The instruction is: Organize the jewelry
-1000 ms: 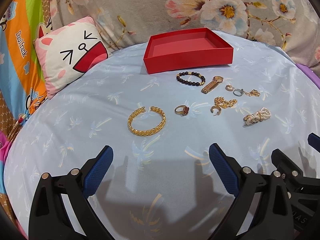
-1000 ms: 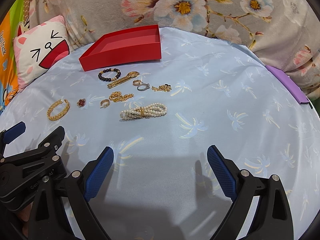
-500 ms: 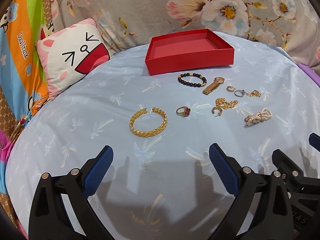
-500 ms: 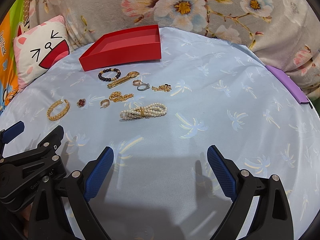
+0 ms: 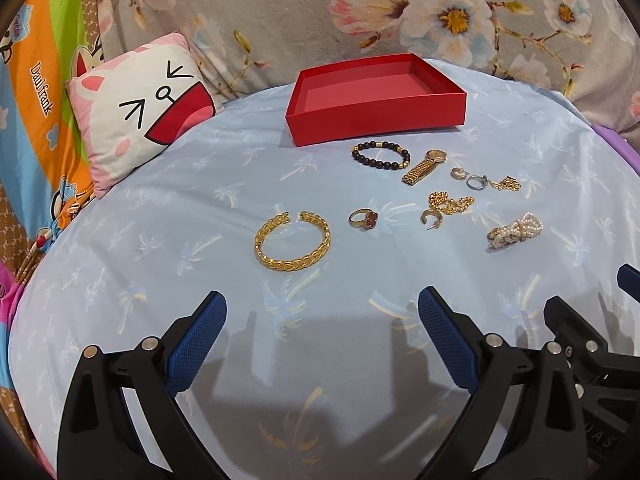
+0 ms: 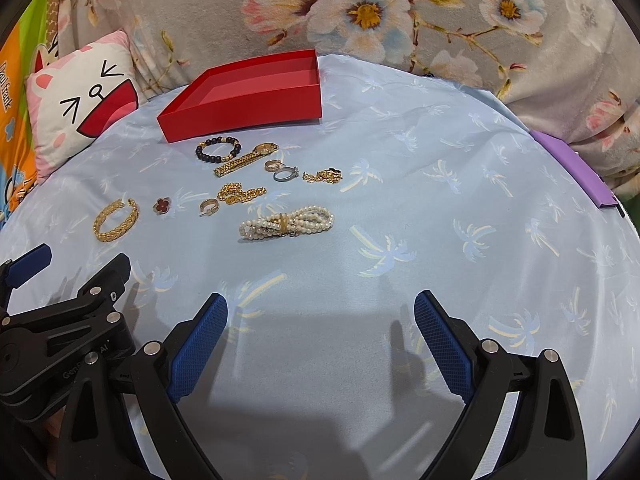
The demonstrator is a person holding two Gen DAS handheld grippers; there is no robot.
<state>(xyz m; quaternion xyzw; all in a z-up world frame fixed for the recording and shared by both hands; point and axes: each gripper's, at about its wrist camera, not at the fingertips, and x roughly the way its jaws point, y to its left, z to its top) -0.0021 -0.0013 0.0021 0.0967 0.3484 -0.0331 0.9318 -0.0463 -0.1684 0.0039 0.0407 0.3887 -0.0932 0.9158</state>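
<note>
On the pale blue bedsheet (image 5: 168, 208) we hold both tools low near its front edge, neither touching any jewelry. Our left tool (image 5: 322, 344) has its fingers spread wide with nothing between them. Our right tool (image 6: 320, 340) is likewise spread wide and holds nothing; it sits just beside the left one.

At the far side of the sheet stands the red box (image 5: 376, 120), uncovered, with no item visible inside. All jewelry lies in front of it, on the sheet:

1. The dark beaded bracelet (image 5: 381, 155) lies nearest the box.
2. The gold watch (image 5: 425, 166) lies just beside that bracelet.
3. Two small rings (image 6: 282, 170) and a short gold chain piece (image 6: 323, 177) lie to the right of the watch.
4. The gold chain (image 6: 240, 194) and a hoop earring (image 6: 209, 207) lie nearer to us.
5. The ring with a red stone (image 5: 363, 219) lies between the earring and the gold cuff bangle (image 5: 292, 242).
6. The pearl bracelet (image 6: 286, 222) lies in front of the gold chain.

A cat-face pillow (image 5: 140, 108) rests at the left edge of the bed.
</note>
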